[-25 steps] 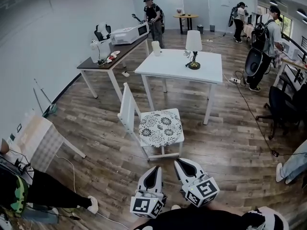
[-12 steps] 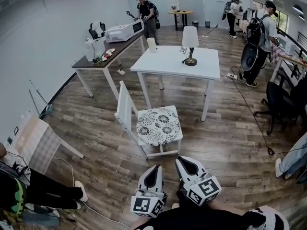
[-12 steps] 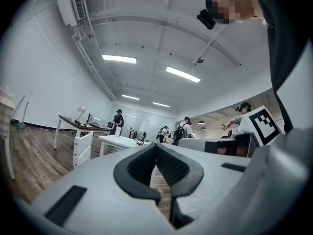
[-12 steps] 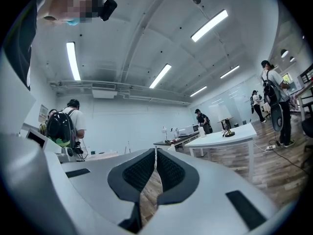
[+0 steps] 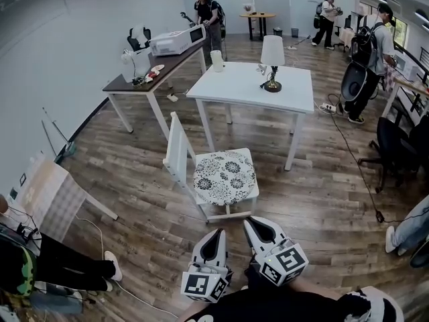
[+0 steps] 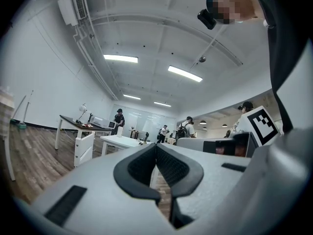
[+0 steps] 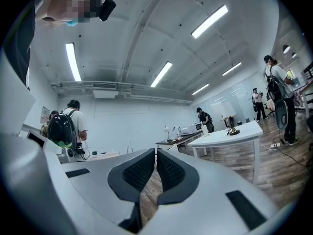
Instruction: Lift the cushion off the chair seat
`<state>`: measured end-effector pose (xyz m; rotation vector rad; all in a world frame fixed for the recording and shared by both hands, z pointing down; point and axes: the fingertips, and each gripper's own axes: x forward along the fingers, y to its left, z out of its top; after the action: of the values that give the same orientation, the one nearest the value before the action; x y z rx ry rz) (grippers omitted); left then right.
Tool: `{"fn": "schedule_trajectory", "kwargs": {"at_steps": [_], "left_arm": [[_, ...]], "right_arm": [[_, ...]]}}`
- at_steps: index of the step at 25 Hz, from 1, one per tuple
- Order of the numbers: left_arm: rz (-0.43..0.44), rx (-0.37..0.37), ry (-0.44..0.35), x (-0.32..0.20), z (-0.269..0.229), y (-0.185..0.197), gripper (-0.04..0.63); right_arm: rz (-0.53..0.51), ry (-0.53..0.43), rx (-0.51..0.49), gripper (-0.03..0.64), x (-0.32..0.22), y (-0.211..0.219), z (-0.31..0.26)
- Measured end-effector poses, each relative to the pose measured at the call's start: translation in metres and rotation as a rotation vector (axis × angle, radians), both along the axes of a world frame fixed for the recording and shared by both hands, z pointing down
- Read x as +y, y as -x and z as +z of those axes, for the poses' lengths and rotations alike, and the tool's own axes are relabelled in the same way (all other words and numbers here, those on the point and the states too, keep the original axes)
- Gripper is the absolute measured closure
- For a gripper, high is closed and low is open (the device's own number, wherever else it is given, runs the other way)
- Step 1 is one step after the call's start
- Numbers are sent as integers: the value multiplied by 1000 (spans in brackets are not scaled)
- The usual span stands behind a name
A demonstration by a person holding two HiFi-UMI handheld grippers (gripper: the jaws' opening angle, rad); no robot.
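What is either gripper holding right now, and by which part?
Nothing. The left gripper and the right gripper both have their jaws together and empty. The cushion lies untouched on the chair seat.

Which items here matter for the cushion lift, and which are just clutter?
Job: round black-and-white floral cushion; white wooden chair under it; left claw and right claw, both shut, empty.
Clutter: white square table; white-shaded lamp; dark-topped side table; white boxy appliance.

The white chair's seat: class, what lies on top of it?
A black-and-white patterned cushion lies on the chair seat, covering most of it. Only the seat's white edges show; the surface beneath is hidden.
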<state>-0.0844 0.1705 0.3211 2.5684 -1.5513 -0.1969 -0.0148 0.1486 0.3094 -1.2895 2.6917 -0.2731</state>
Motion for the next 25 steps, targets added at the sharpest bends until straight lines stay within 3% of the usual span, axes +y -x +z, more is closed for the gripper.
{"fn": "schedule_trajectory", "kwargs": {"at_steps": [25], "left_arm": [[-53, 1, 6, -149, -12, -2, 591]], "right_arm": [[-64, 26, -2, 589, -153, 3, -12]]}}
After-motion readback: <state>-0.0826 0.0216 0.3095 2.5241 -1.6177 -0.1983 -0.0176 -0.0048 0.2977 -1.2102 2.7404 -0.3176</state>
